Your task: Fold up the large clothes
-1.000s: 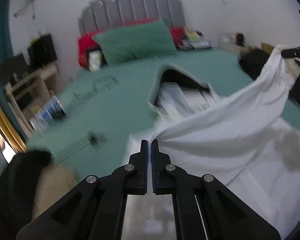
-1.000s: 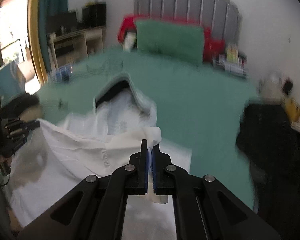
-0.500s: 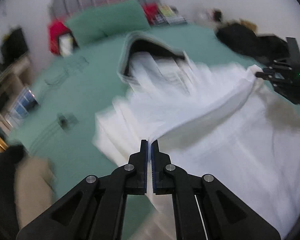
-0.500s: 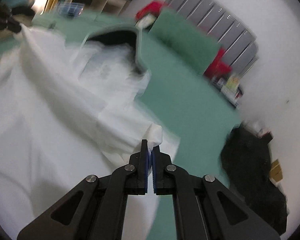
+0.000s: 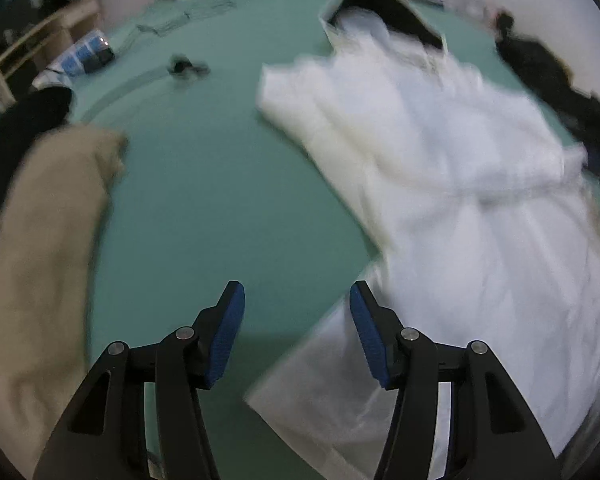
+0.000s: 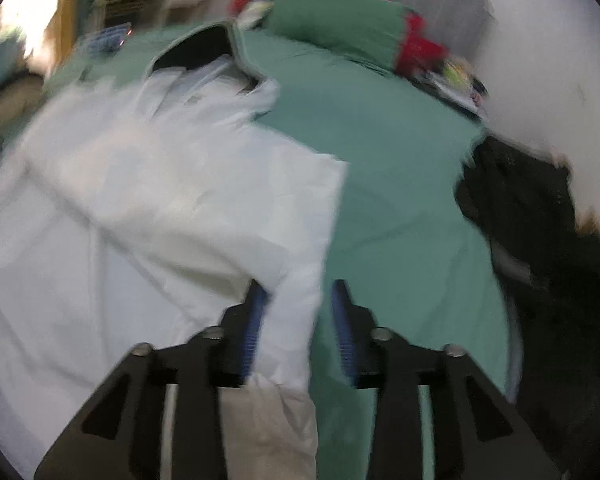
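White garment point(image 5: 440, 168), laid flat on green bed point(image 5: 204, 184), fold just set down.
Left gripper point(image 5: 296, 336) & right gripper point(image 6: 298, 328): jaws just been opening, apart, gripping nothing; cloth edge lies betw. right jaws, released so fold stays put.

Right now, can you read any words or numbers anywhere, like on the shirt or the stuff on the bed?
No text can be read.
White garment: a small mark near the collar, too blurred to read.
Blue-and-white package beside the bed: printing too small and blurred.
Items by the headboard: colourful covers, unreadable.
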